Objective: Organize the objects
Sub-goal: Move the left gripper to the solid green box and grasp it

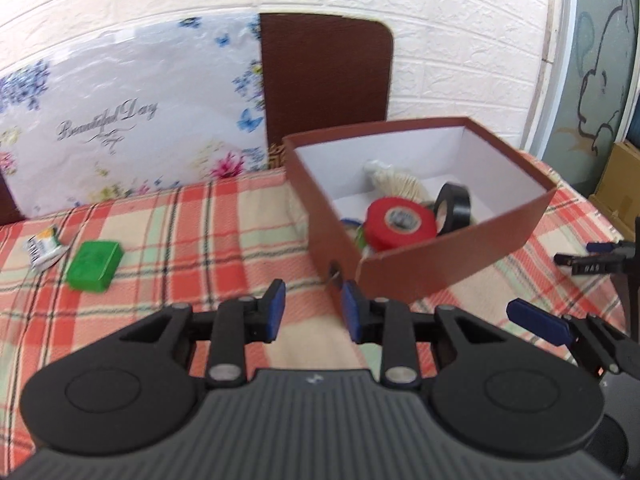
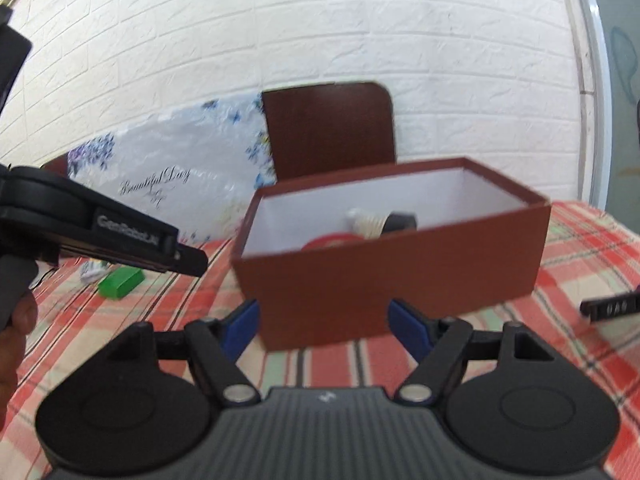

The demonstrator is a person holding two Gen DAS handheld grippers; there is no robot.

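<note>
Backdrop: white brick-pattern wall [image 1: 440, 40]; brown chair back [image 1: 326, 76]; floral sheet lettered "Beautiful Day" [image 1: 120, 120] leaning upright; red plaid cloth [image 1: 200, 240] covering worktop.

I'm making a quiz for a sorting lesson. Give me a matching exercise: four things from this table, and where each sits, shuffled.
Things:
1. red tape roll
2. green block
3. black tape roll
4. small wrapper

Places:
A. on the cloth, just left of the green block
B. in the box, lying flat
C. on the cloth, left of the box
D. in the box, standing on edge

Pairs: 1-B, 2-C, 3-D, 4-A
</note>
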